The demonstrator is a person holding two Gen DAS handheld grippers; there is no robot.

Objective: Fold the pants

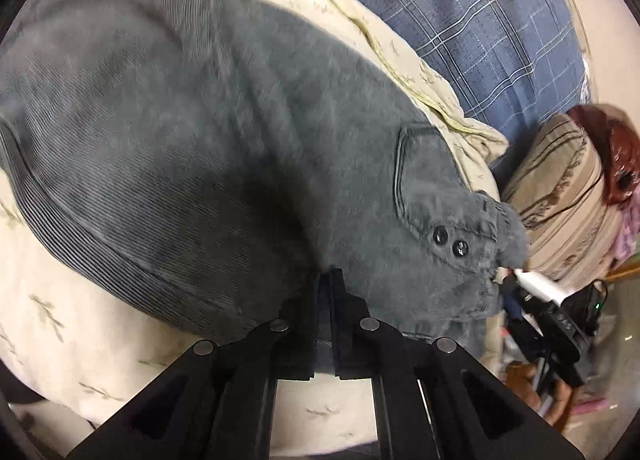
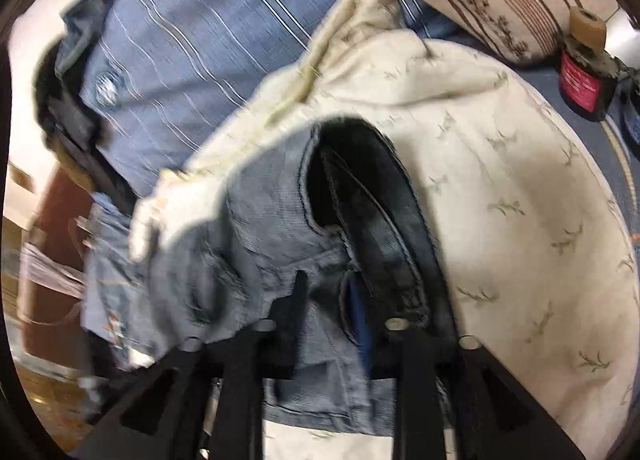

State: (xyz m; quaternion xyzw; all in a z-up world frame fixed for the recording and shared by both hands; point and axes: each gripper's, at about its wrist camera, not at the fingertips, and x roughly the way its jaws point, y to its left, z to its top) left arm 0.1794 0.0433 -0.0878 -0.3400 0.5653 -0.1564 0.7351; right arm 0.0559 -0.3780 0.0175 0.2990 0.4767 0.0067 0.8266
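Item: grey corduroy pants [image 1: 224,164], spread on your cream bedspread [image 1: 72,308].

Nearest, your left gripper [image 1: 331,280] is pinched together on the pants' near edge; the legs run away up-left. Your right gripper [image 2: 352,292] stands apart, waistband [image 2: 384,220] between its fingers, unclamped. Only the left view shows the buttoned pocket [image 1: 432,188]; only the right shows the bottle [image 2: 582,76] beyond.

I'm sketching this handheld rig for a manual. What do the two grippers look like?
Both look alike. The left gripper is matte black, with two flat rectangular fingers on angular linkage arms with triangular cut-outs, joined by round silver pins. The right gripper has the same black build and silver pins. No cables or markings show.
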